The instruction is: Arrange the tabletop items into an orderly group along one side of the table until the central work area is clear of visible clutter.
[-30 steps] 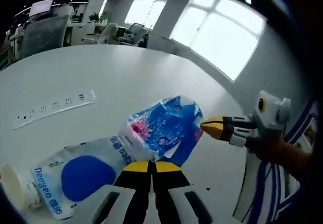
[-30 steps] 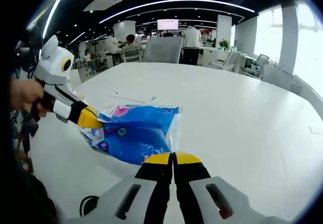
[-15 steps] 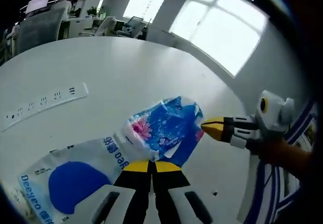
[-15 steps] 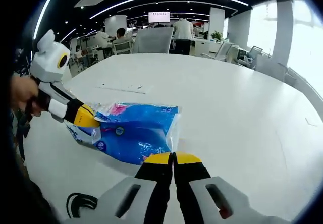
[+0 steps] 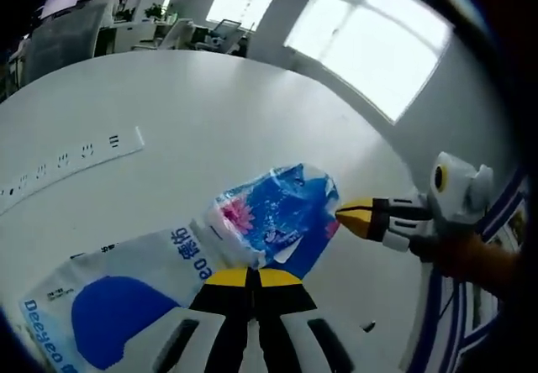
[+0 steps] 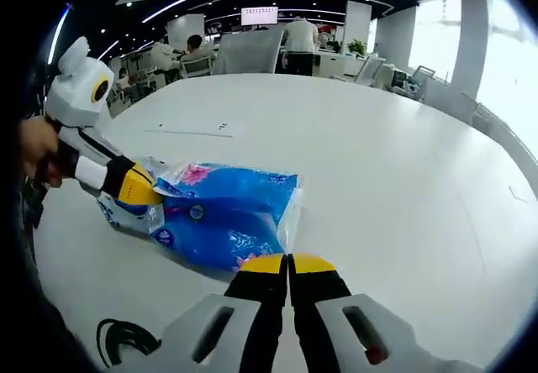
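Note:
A blue plastic tissue pack point(image 5: 273, 218) with a pink flower print hangs stretched between both grippers, just over the white table point(image 5: 210, 112). My left gripper point(image 5: 250, 275) is shut on its near plastic edge. My right gripper point(image 5: 343, 215) comes in from the right, pinching the far end. In the right gripper view the same pack point(image 6: 227, 218) lies ahead, my right gripper point(image 6: 288, 263) is shut on its clear seam, and my left gripper point(image 6: 155, 195) clamps the opposite end. A white pack with a blue circle point(image 5: 118, 310) lies beside it.
A white power strip point(image 5: 67, 156) lies flat on the table, also seen further back as the power strip point(image 6: 192, 130). A coiled black cable point(image 6: 122, 337) sits near the table's edge. Office chairs point(image 6: 248, 52) and desks stand beyond the table.
Both grippers have kept their hold on the blue pack and moved with it over the table. The paper cup has dropped out of the left view. More of the black cable shows.

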`<state>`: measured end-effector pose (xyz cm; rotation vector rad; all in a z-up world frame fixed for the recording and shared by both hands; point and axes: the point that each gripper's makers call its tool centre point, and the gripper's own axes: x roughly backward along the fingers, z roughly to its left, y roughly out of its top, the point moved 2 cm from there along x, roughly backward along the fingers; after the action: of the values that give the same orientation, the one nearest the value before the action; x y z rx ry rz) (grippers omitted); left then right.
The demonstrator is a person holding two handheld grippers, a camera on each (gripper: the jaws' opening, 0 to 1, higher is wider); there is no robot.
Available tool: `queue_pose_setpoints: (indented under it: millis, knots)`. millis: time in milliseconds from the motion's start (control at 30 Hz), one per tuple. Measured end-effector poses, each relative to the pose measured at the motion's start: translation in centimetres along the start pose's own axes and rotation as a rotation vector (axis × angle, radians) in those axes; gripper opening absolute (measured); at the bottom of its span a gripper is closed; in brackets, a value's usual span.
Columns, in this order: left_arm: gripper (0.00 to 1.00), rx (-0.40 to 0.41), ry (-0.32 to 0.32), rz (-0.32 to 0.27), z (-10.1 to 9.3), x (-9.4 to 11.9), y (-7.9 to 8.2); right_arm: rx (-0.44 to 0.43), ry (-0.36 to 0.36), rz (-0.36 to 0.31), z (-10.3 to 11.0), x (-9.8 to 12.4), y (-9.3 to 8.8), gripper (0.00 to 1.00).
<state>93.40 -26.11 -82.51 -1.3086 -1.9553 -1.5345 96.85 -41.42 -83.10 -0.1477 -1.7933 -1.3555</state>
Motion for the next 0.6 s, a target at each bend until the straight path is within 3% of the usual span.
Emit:
queue_pose_setpoints:
  millis: [367, 600]
  knots:
    - [0.0, 0.015, 0.01, 0.014, 0.3, -1.1, -0.2, -0.003, 0.003, 0.036, -0.4, -0.8, -0.9, 0.0]
    - [0.0, 0.013, 0.022, 0.019, 0.5, -1.0, -0.3, -0.014, 0.01, 0.031, -0.2, -0.8, -0.5, 0.0]
